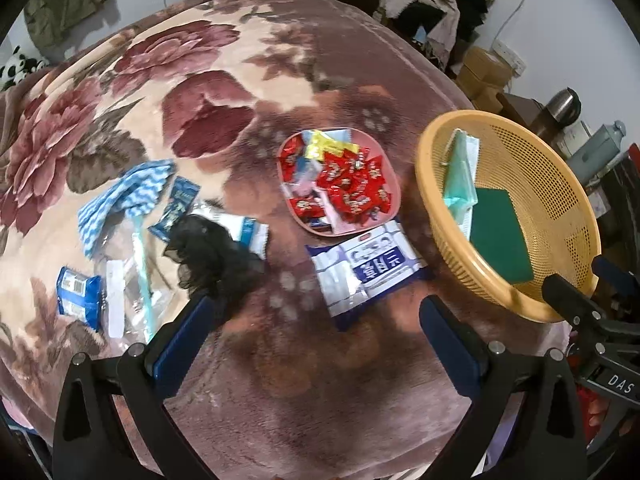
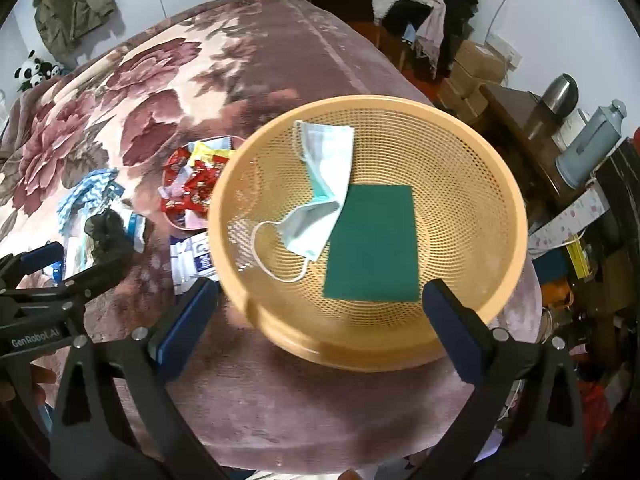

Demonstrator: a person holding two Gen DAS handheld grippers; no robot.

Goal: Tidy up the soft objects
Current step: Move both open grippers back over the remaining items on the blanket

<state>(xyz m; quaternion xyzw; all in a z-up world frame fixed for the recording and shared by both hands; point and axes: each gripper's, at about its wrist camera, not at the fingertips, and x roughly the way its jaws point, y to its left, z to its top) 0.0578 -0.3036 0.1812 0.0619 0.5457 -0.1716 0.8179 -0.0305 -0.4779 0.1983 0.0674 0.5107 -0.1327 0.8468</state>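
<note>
An orange mesh basket holds a green scouring pad and a pale face mask. My right gripper hangs open over the basket's near rim, nothing between its fingers. My left gripper is open above the blanket, just short of a white-and-blue tissue pack. A black mesh scrunchie lies by its left fingertip. A blue striped cloth lies further left among plastic bags.
A pink plate of red sweets sits behind the tissue pack. Small blue packets lie at the left. The floral blanket covers the surface. Boxes, flasks and clothes crowd the right side beyond the edge.
</note>
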